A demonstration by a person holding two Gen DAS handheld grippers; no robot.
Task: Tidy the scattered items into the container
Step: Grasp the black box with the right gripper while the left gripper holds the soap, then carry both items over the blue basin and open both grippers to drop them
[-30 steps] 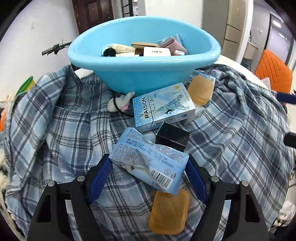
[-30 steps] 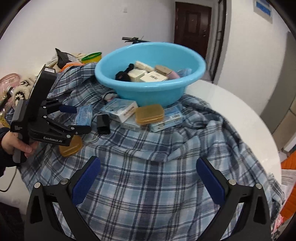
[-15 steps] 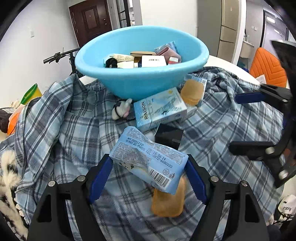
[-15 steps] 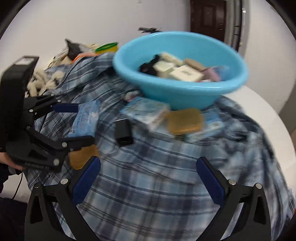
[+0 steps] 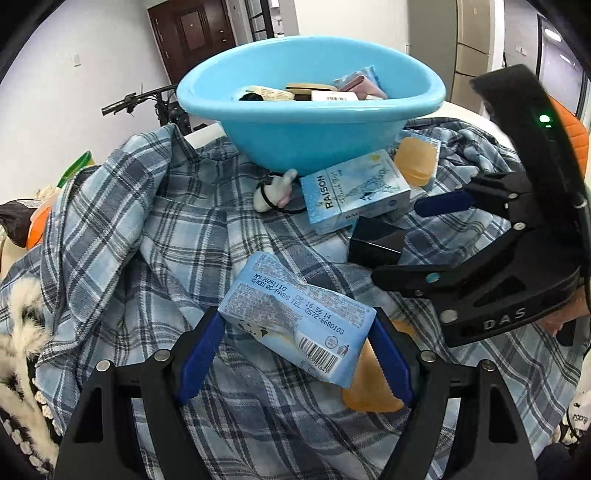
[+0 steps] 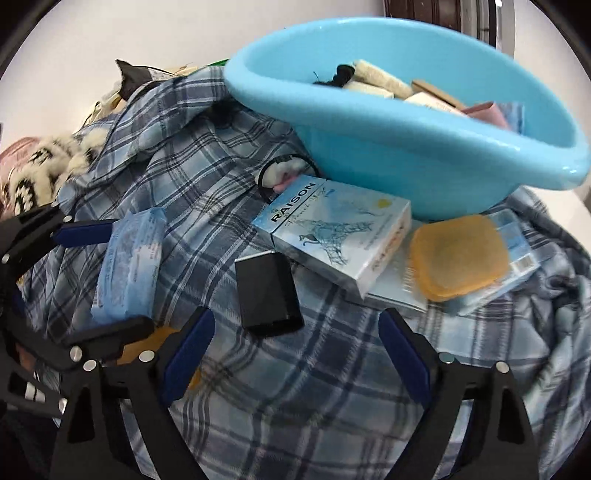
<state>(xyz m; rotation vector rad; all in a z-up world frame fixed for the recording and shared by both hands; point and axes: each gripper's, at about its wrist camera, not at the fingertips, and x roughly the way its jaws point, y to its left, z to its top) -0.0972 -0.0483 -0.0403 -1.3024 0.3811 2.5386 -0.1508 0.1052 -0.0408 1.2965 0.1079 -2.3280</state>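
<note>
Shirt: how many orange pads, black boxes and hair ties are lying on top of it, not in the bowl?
Orange pads: 2
Black box: 1
Hair tie: 1
Total: 4

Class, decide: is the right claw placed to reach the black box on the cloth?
Probably yes: the right claw is open, and the black box lies just ahead of it with nothing between.

1. Plaid cloth (image 5: 155, 236), blue-grey, rumpled, draped over the table (image 5: 461, 110).
2. Bicycle handlebar (image 5: 129, 101), beyond cloth's far edge.
3. Dark brown door (image 5: 192, 33), behind handlebar.
4. Orange chair (image 5: 576, 129), right of cloth.
</note>
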